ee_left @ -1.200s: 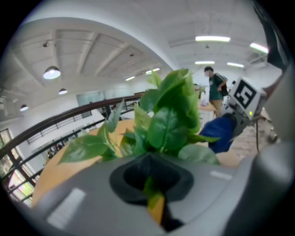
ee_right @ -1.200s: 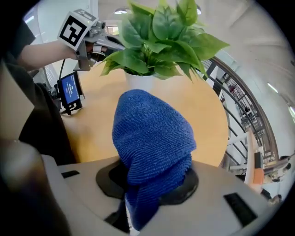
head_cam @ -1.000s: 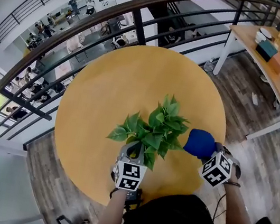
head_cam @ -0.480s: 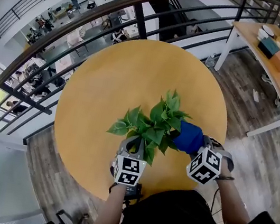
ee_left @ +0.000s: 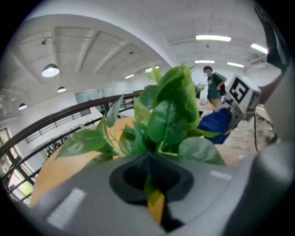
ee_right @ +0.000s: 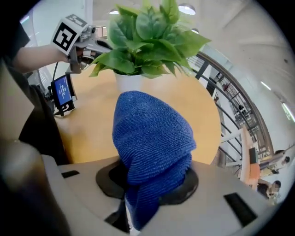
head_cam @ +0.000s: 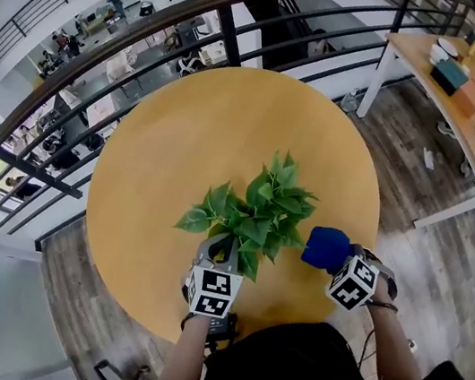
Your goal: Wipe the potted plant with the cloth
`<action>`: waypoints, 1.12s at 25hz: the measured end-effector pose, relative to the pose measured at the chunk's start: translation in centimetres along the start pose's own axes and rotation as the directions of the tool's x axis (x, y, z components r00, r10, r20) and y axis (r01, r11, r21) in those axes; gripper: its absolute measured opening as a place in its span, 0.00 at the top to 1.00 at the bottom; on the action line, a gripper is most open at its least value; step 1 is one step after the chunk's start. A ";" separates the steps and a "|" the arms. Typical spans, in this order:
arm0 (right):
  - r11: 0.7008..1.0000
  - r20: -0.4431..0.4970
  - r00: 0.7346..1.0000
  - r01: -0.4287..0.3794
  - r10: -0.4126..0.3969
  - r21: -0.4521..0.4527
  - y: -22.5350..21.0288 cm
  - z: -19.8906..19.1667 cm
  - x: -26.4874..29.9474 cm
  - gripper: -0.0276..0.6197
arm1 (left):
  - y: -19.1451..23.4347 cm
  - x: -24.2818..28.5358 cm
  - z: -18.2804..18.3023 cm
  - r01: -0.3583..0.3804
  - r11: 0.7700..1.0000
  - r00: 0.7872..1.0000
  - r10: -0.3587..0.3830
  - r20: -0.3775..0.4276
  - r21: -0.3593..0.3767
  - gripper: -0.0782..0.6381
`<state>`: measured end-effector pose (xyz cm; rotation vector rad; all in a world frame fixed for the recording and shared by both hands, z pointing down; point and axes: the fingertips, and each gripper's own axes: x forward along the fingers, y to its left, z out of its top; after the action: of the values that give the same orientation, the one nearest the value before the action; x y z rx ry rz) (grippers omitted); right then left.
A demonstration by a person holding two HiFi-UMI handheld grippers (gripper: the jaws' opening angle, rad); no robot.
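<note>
Presently the potted plant (head_cam: 261, 211) is seen on the near half of the round yellow table (head_cam: 230, 129), between the two grippers. The left gripper (head_cam: 221, 251) is pushed into the near side of the foliage, and its jaws are drawn almost together with what looks like a leaf (ee_left: 148, 183) pinched between them. The right gripper (head_cam: 340, 265) is clamped on a bunched blue cloth (ee_right: 152, 133), which is held just to the right of the leaves. No contact between cloth and plant can be made out.

Several risks can be judged from this. If the left gripper is pulled while the cloth is dragged across, the pinched leaf could be torn or creased, since only thin foliage is gripped and not the pot. The plant could also be tipped or slid toward the left if the thick wad of cloth is pressed sideways against the leafy top, because the crown is wide and the base narrow. Should the cloth be pushed hard into the stems, part of it could be worked loose from the jaws.

Only one container is shown: a small white pot (ee_right: 129, 82), upright on the table, from which the green leaves rise. Its filling cannot be seen; from above it is hidden wholly by the leaves.
</note>
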<state>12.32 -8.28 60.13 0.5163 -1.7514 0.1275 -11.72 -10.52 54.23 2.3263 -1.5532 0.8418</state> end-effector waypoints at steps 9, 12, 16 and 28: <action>0.988 0.396 0.906 0.128 -0.151 0.085 -6.4 9.9 -13.3 0.75 | 0.1 0.3 -0.3 -0.002 1.000 1.000 0.002 -0.008 0.000 0.89; 0.993 0.381 0.918 0.121 -0.110 -0.006 -4.7 11.6 -12.7 0.75 | 0.1 0.3 -0.3 -0.004 1.000 1.000 0.004 -0.011 0.001 0.89; 0.995 0.227 0.973 0.056 -0.036 -0.082 -1.8 9.7 -6.7 0.75 | 0.2 0.4 -0.3 -0.001 1.000 1.000 0.001 -0.014 0.001 0.89; 0.997 -0.046 0.997 -0.069 0.068 -0.038 1.6 0.0 1.0 0.75 | 0.1 0.6 -0.9 0.003 1.000 1.000 -0.003 -0.026 -0.003 0.89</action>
<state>11.48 -7.13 61.34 0.4218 -1.7253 0.1515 -11.96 -10.55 55.29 2.3060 -1.5388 0.8653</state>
